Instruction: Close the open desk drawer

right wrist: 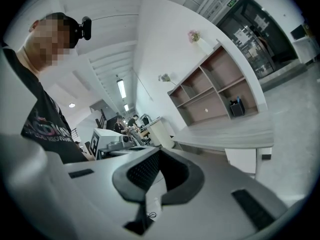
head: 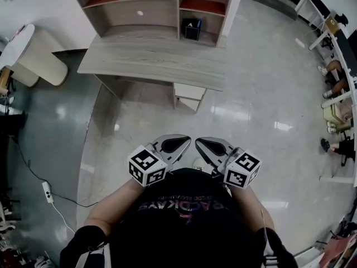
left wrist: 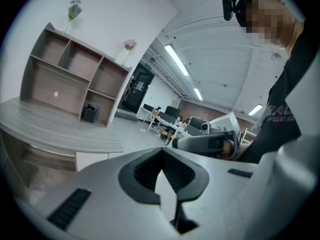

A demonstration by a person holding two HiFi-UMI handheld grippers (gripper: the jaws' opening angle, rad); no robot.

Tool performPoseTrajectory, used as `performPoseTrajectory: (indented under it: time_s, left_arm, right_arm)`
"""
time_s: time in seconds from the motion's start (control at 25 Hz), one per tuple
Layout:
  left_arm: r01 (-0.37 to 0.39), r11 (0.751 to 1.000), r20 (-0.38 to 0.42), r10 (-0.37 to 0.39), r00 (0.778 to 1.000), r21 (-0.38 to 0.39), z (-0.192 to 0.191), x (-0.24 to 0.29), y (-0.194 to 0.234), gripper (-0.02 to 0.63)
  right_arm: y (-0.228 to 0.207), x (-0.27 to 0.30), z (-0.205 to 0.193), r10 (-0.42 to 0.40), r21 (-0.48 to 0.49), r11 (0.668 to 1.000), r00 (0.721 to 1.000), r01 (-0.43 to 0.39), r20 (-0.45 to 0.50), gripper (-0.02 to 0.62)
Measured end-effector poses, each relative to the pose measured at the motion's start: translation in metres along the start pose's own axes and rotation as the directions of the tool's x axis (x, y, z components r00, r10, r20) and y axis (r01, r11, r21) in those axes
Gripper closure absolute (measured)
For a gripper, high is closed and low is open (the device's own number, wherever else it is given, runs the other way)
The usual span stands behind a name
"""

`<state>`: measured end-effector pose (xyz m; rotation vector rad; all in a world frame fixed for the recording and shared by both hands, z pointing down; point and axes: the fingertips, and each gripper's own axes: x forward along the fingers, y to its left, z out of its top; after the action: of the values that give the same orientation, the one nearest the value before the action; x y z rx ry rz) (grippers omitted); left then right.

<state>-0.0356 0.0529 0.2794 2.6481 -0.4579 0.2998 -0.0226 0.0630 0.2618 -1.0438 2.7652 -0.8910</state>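
Note:
The grey wooden desk (head: 150, 60) stands at the far side of the floor, with a white drawer (head: 189, 91) sticking out a little below its right end. That drawer front also shows in the left gripper view (left wrist: 92, 160) and the right gripper view (right wrist: 241, 160). Both grippers hover side by side in front of the person's chest, well short of the desk. My left gripper (head: 186, 142) is shut with nothing in it, its jaws meeting in its own view (left wrist: 161, 151). My right gripper (head: 198, 143) is likewise shut and holds nothing (right wrist: 159, 153).
A shelf unit (head: 150, 4) sits on the desk's back, with a black holder (head: 192, 29) in a lower cubby. A round white table (head: 33, 57) stands left. A power strip (head: 47, 191) and cable lie on the floor. People sit at desks on the right (head: 337, 88).

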Motion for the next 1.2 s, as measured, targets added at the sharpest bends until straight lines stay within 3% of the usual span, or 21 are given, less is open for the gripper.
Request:
performPoseTrajectory:
  time_s: [0.56,1.2]
  left_arm:
    - [-0.034,0.999,-0.005,0.034,0.999,-0.024,-0.005,-0.005,0.005,0.595]
    - [-0.017,1.0,-0.006,0.017,1.0,-0.008,-0.005,0.0,-0.002,0.595]
  right_arm:
    - [0.004,0.008,-0.009,0.027,0.01,1.0,0.999,-0.026,-0.038,0.578]
    - [0.001,-0.002,-0.011,0.005,0.0,1.0,1.0,-0.005,-0.029,0.578]
